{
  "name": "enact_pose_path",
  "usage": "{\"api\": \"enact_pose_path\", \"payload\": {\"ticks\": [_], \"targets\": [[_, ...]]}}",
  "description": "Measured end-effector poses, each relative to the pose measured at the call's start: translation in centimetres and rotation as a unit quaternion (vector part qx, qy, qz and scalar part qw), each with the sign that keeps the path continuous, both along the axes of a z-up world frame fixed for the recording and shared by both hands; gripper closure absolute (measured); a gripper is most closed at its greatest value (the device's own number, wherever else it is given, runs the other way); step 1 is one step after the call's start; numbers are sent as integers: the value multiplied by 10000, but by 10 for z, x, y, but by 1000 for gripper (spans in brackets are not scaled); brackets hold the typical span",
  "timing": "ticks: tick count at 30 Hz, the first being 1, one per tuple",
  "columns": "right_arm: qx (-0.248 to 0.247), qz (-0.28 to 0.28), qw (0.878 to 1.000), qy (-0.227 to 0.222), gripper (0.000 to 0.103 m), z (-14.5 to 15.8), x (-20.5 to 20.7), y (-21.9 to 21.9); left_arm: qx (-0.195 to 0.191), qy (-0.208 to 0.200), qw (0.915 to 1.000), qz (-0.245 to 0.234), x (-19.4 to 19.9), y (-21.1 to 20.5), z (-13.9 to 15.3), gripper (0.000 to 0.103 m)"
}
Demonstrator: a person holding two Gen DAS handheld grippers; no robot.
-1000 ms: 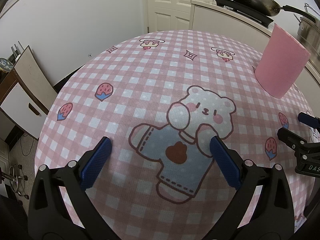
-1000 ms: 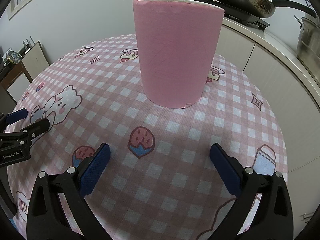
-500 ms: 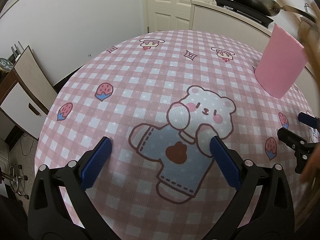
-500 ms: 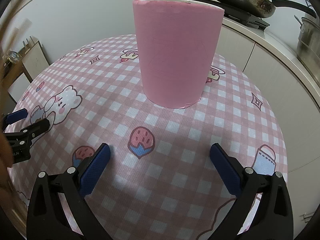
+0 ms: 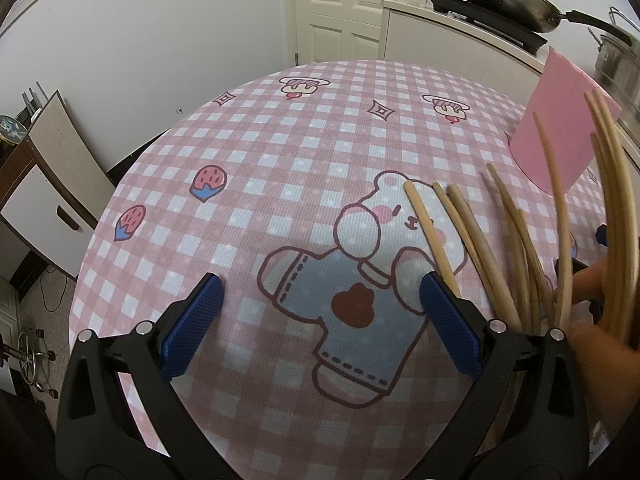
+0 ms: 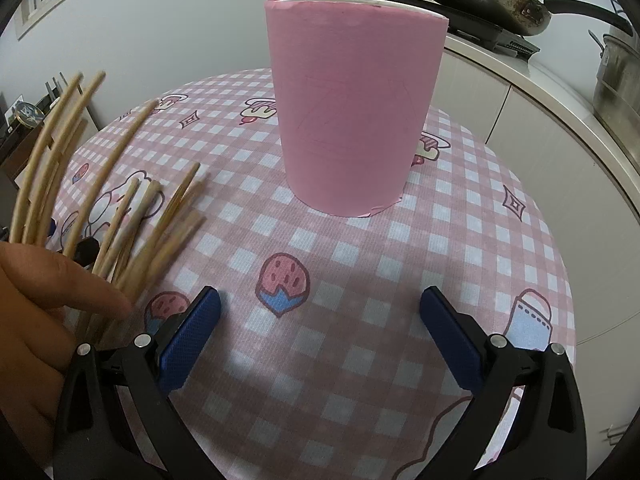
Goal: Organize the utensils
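A bare hand (image 6: 44,300) holds a fanned bunch of several wooden chopsticks (image 6: 132,216) between the two grippers, low over the pink checked tablecloth (image 6: 360,280). The chopsticks also show at the right of the left wrist view (image 5: 516,248), some blurred. A tall pink cup (image 6: 354,104) stands upright straight ahead of my right gripper (image 6: 320,332), which is open and empty. The cup shows at the far right of the left wrist view (image 5: 560,136). My left gripper (image 5: 320,320) is open and empty over the bear print (image 5: 360,272).
The round table (image 5: 168,240) drops off at left toward a wooden cabinet (image 5: 36,184) and the floor. A counter (image 6: 540,92) with a frying pan (image 6: 476,0) and a steel pot (image 6: 620,76) runs behind the cup at right.
A hand with a bunch of chopsticks has come in between the two grippers and spreads them over the cloth. Neither gripper nor the cup has moved.
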State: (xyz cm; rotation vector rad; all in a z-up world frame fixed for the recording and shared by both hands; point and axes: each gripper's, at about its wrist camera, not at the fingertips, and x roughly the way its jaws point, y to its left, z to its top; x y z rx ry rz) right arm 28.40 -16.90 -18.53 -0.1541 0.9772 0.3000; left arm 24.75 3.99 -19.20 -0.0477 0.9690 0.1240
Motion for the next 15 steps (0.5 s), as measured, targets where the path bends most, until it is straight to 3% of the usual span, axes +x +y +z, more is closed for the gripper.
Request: {"api": "enact_pose_path", "payload": {"ticks": [15], "targets": [[4, -2, 10000, 2, 6, 1, 0, -1, -1, 0, 10000, -1, 0, 0, 0, 6]]}}
